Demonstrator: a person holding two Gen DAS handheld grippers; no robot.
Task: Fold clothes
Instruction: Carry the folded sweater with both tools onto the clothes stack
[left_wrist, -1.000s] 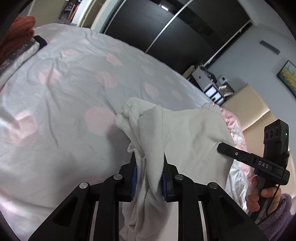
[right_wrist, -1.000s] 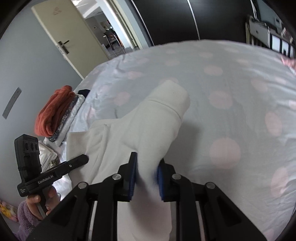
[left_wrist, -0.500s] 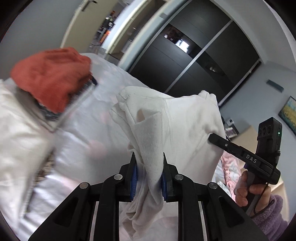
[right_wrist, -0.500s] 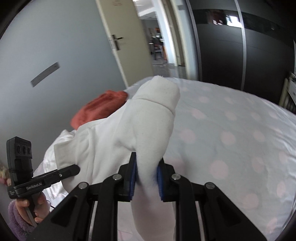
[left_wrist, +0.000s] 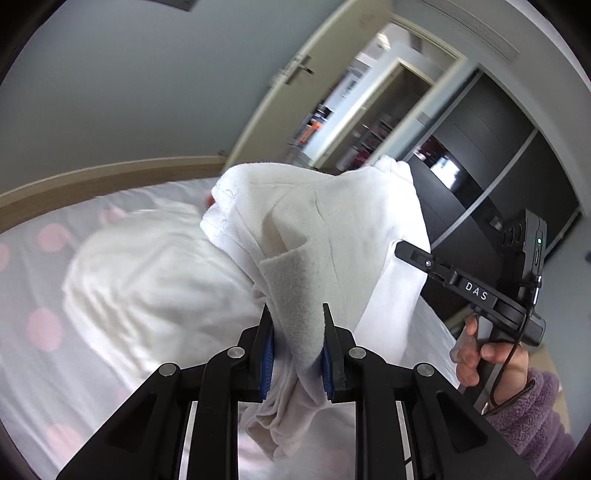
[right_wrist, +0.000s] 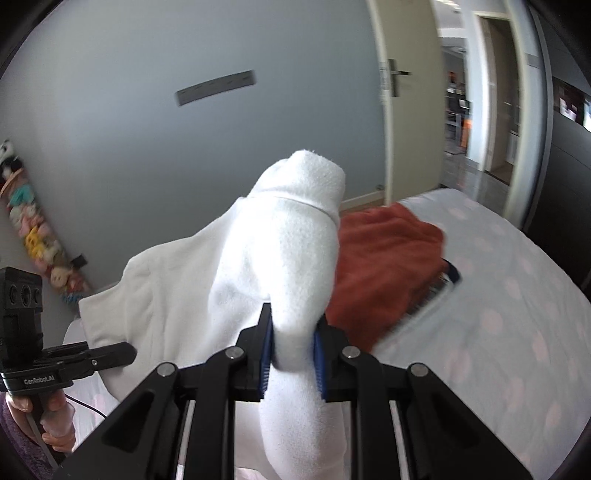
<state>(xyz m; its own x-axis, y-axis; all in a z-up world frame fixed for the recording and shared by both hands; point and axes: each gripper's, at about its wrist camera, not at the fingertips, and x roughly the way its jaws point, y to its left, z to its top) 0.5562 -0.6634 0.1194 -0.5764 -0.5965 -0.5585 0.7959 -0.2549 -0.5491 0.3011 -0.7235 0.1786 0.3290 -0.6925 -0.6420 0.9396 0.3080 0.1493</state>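
White garment (left_wrist: 332, 236) hangs raised, pinched by left gripper (left_wrist: 297, 354) and right gripper (right_wrist: 291, 350).

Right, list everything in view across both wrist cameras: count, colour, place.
white garment: one, white, lifted off the bed, clamped in both grippers
bed sheet: one, pale with pink dots, over the bed
rust-red folded cloth: one, on the bed beyond the garment, atop a small stack
white bundle: one, blurred, on the sheet in the left view
door: one, cream, ajar
wardrobe: dark panels, right wall
soft toys: a pastel row on the grey wall
left gripper: black, blue pads, shut on the garment
right gripper: black, blue pads, likewise shut
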